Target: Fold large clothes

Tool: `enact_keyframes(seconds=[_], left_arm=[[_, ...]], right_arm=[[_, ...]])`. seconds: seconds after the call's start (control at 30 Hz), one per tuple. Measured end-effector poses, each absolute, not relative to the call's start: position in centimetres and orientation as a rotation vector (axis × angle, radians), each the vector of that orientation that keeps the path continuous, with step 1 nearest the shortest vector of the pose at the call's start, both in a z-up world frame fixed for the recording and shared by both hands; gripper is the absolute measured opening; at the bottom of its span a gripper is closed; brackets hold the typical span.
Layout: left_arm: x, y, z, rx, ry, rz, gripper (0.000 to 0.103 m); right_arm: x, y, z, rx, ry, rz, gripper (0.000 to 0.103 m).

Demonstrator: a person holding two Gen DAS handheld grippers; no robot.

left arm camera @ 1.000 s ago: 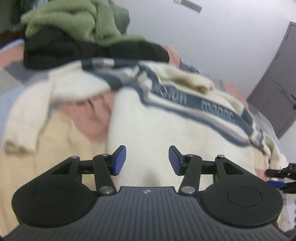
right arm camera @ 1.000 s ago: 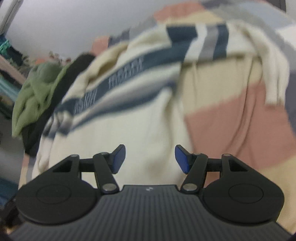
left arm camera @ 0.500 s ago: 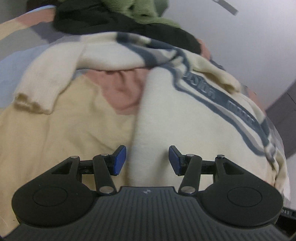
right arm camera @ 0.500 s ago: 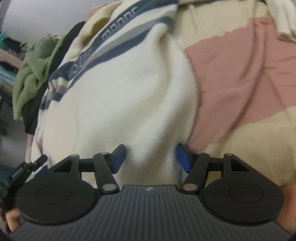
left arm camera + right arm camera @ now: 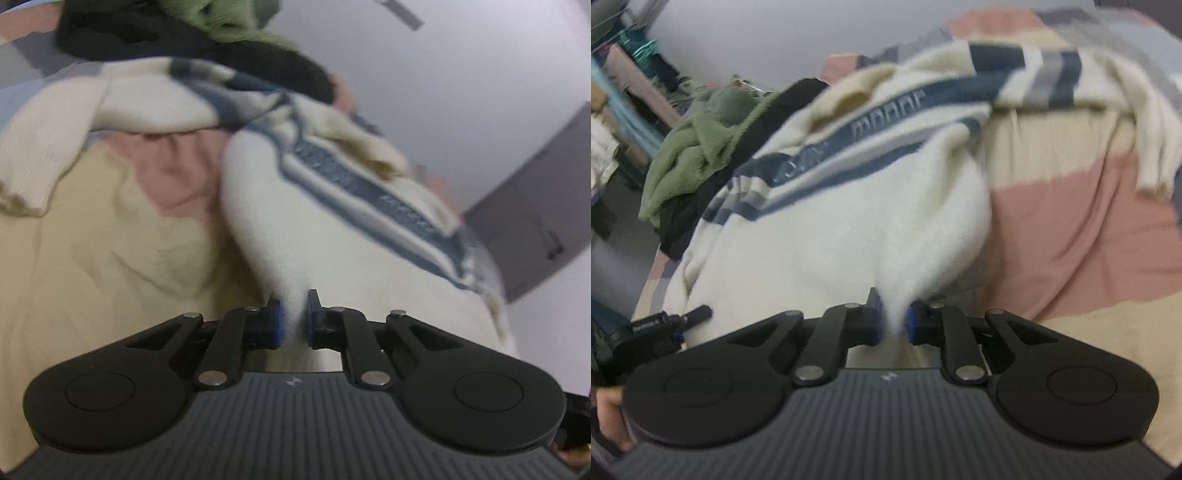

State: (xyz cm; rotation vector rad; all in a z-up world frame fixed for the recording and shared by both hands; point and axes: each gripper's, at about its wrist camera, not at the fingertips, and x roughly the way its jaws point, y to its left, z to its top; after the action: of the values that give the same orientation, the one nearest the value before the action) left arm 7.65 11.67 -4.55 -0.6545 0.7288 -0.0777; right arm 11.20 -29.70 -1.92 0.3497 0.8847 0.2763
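Note:
A large cream sweater [image 5: 332,229] with navy and grey stripes and lettering lies spread on a bed. It also shows in the right wrist view [image 5: 849,229]. My left gripper [image 5: 293,319] is shut on the sweater's near hem, with cream fabric pinched between the blue pads. My right gripper [image 5: 894,321] is shut on the hem too, near the sweater's right side. One sleeve [image 5: 44,147] trails to the left, the other sleeve [image 5: 1145,122] lies at the far right. The left gripper's tip [image 5: 668,317] shows at the left of the right wrist view.
The bed cover [image 5: 1089,229] has pink, yellow and grey blocks. A green garment [image 5: 701,147] lies on a black garment [image 5: 147,33] at the far end of the bed. A grey door [image 5: 535,221] stands to the right. Shelves with clutter [image 5: 624,92] stand at the left.
Both grippers have moved down to the sweater's near hem and closed on it. One second ago both were open above the sweater.

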Motion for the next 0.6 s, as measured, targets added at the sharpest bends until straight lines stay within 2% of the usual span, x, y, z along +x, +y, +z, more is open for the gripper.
enact_keyframes(seconds=[0.2,0.47,0.53,0.6], left_arm=[[4.6,9.8,-1.2,-0.575,0.770,-0.156,0.013],[3.9,7.7,-2.0,-0.417,0.928,-0.099,0.015],[4.2,7.7,-1.9,-0.423,0.937,-0.096,0.021],[4.2,7.9,-1.7,-0.417,0.925,-0.087,0.043]], right_arm=[[9.6,-30.9,2.8,0.193,0.883,0.284,0.015],[7.7,-30.4,0.7,0.085,1.020,0.291,0.018],[8.1,-30.4,0.4,0.100,1.022,0.278,0.019],[8.0,-30.6,0.4,0.114,1.027,0.258,0.022]])
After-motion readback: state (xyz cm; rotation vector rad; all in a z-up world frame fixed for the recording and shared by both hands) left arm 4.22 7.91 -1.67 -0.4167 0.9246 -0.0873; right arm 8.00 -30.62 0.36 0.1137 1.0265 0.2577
